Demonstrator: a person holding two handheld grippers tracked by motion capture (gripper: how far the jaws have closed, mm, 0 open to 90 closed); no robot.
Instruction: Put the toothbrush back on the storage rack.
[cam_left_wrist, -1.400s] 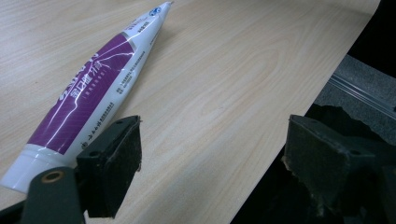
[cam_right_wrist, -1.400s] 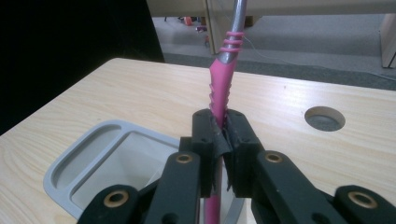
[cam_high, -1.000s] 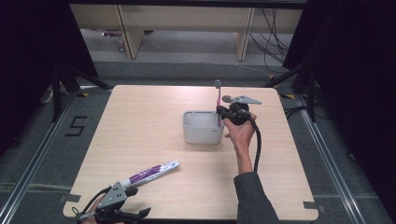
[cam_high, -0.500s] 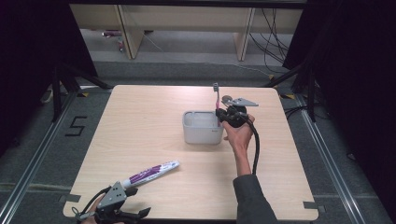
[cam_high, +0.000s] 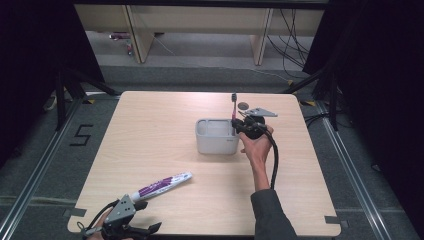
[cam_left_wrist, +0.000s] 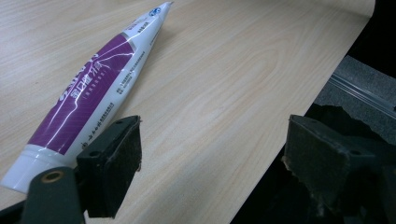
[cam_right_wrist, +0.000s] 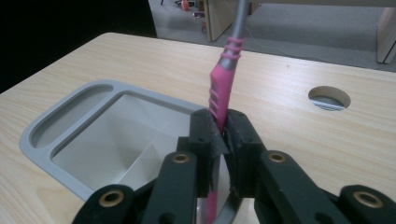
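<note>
A pink and grey toothbrush (cam_high: 233, 106) (cam_right_wrist: 223, 79) stands upright with my right gripper (cam_high: 238, 125) (cam_right_wrist: 223, 125) shut on its pink handle. Its lower end dips inside the right edge of a grey plastic container (cam_high: 215, 146) (cam_right_wrist: 56, 126) at the middle of the table. A white and purple toothpaste tube (cam_high: 161, 185) (cam_left_wrist: 93, 88) lies flat near the front left. My left gripper (cam_high: 148, 216) (cam_left_wrist: 212, 144) is open at the table's front edge. Its left jaw sits just beside the tube's cap end and holds nothing.
A round cable hole (cam_high: 243, 105) (cam_right_wrist: 329, 97) lies in the tabletop just behind the right gripper. The container has a narrow side slot and a large compartment. Past the table are dark floor, metal rails and wooden shelving.
The right gripper has lowered the toothbrush a little toward the container. The left gripper and the tube have not moved.
</note>
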